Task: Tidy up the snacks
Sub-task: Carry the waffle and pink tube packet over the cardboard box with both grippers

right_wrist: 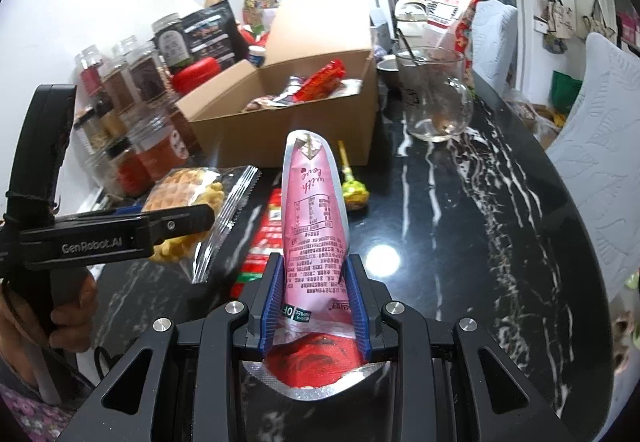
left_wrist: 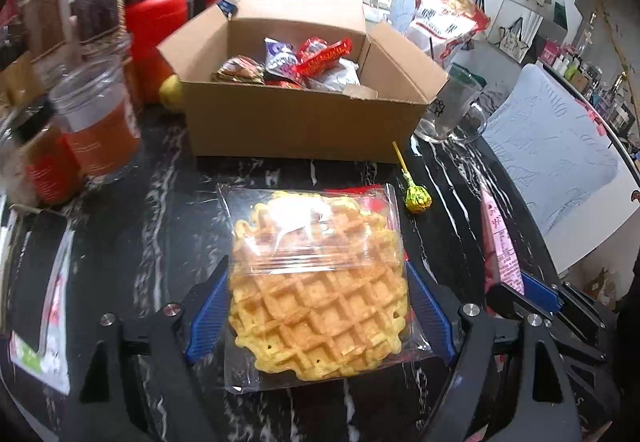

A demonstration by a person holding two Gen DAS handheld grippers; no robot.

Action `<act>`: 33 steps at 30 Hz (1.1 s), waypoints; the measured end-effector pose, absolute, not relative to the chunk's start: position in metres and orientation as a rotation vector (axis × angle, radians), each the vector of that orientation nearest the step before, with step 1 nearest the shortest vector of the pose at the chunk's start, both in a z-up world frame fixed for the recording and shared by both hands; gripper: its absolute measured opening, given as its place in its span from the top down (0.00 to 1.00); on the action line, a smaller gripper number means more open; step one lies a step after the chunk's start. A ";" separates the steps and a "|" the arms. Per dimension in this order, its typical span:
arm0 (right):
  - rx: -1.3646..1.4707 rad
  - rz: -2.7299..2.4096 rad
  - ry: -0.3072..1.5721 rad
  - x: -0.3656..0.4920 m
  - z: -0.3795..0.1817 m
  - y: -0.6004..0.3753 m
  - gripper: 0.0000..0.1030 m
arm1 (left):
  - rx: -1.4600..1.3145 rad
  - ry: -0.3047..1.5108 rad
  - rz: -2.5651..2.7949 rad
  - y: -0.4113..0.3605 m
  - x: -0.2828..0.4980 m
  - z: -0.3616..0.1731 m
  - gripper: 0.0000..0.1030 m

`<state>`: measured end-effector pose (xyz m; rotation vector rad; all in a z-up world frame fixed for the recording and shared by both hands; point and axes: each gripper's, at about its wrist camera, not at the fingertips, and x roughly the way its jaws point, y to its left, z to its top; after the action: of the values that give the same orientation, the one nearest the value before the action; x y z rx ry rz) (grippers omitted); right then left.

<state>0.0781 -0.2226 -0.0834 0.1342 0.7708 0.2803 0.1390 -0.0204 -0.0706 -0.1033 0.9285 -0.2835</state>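
Left wrist view: wrapped waffle [left_wrist: 320,282] clamped between left tongs [left_wrist: 320,306].

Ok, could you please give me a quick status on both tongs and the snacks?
Left tongs gripping clear-wrapped yellow waffle. Right tongs shut on pink foil pouch. Open cardboard box ahead; green-wrapped lollipop lying before it.

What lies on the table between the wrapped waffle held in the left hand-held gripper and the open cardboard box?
Only bare black marble tabletop separates the waffle from the box, seen in the left wrist view; the green lollipop sits off to the right.
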 end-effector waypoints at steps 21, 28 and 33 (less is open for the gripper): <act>0.124 0.440 0.608 0.075 -0.033 -0.184 0.70 | -0.125 0.671 -0.233 0.021 0.099 0.007 0.20; 0.116 0.450 0.562 0.094 -0.011 -0.178 0.70 | -0.128 0.600 -0.240 0.026 0.119 0.032 0.20; 0.119 0.449 0.543 0.112 0.005 -0.180 0.70 | -0.120 0.548 -0.242 0.027 0.135 0.049 0.20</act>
<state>0.1117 -0.1798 0.0052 0.1186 0.5432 0.4490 0.1349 0.0273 0.0491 -0.1195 0.5484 -0.2421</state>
